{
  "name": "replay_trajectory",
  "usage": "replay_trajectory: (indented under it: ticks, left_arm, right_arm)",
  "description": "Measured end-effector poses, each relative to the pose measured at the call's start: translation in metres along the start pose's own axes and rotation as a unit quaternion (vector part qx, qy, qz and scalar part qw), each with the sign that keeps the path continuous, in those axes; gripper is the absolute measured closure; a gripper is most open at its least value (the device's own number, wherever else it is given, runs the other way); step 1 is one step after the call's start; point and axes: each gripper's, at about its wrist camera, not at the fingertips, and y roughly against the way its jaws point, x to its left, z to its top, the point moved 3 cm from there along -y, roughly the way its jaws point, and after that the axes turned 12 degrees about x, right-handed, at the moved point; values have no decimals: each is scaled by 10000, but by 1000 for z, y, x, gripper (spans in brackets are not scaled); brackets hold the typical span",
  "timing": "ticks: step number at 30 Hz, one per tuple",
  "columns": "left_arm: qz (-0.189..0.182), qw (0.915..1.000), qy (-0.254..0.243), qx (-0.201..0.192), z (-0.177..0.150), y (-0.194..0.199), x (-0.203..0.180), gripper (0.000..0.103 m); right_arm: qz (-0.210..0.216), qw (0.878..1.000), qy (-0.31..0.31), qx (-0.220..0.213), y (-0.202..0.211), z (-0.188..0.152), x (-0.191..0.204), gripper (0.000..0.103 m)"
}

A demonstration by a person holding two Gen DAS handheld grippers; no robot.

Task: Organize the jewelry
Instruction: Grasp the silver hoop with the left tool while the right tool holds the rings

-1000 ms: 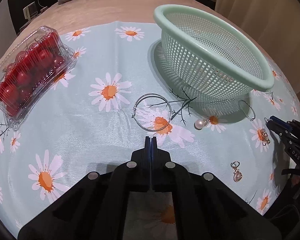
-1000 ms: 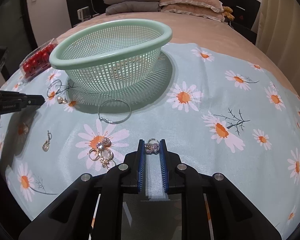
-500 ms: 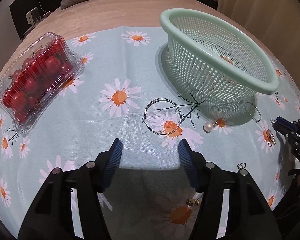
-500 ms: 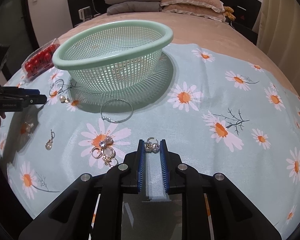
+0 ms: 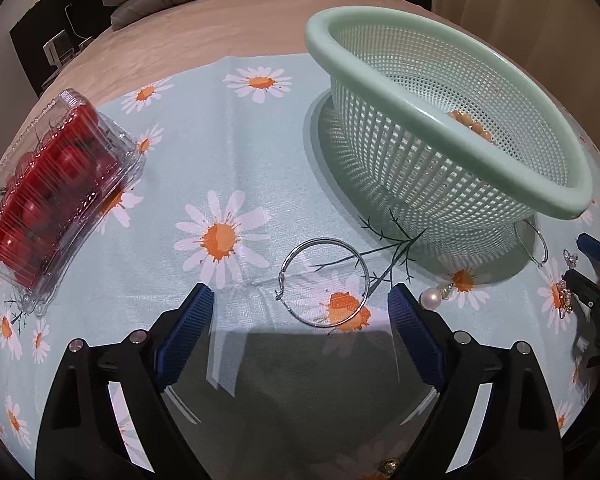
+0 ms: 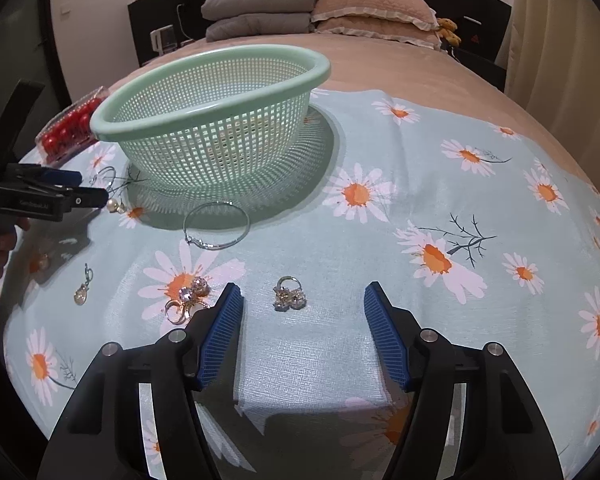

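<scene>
- On the daisy cloth: no legible writing; small print on left gripper's side, seen from the right wrist, is unreadable.
- Left gripper: tilted down, jaws just opened wide, empty, hoop earring ahead.
- Right gripper: tilted down, jaws just released, crystal ring lying loose between them.
- Basket toward the cloth's far edge.

You see one green mesh basket, one clear box of red tomatoes and two large silver hoop earrings on the cloth. You count one pearl earring, one small drop earring, one loose crystal ring, and one cluster of rings.
</scene>
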Motion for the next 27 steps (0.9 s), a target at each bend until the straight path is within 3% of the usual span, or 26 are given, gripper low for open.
replay_trajectory:
  ticks: [2, 3, 4, 6, 9, 19, 27]
  left_arm:
    - [-35, 10000, 3, 11, 4, -4, 0, 18]
    - [-63, 10000, -23, 0, 5, -3, -1, 25]
    - [-78, 10000, -47, -2, 4, -2, 0, 30]
    - [-157, 9998, -121, 28, 5, 2, 0, 58]
    - [-156, 9993, -306, 116, 6, 2, -2, 58]
    - [-215, 9994, -186, 195, -14, 16, 9, 59]
    - [-87, 9998, -179, -21, -23, 50, 13, 58]
  right_arm:
    - [28, 9999, 122, 27, 0, 1, 4, 78]
    - [103, 9998, 155, 76, 0, 2, 5, 86]
    - [101, 9997, 185, 101, 0, 2, 6, 88]
    - [122, 9996, 213, 103, 0, 2, 6, 88]
    - [210, 9997, 141, 75, 1, 2, 5, 88]
    - [296, 9994, 194, 47, 18, 2, 4, 88]
    - [162, 9995, 272, -62, 42, 4, 5, 88]
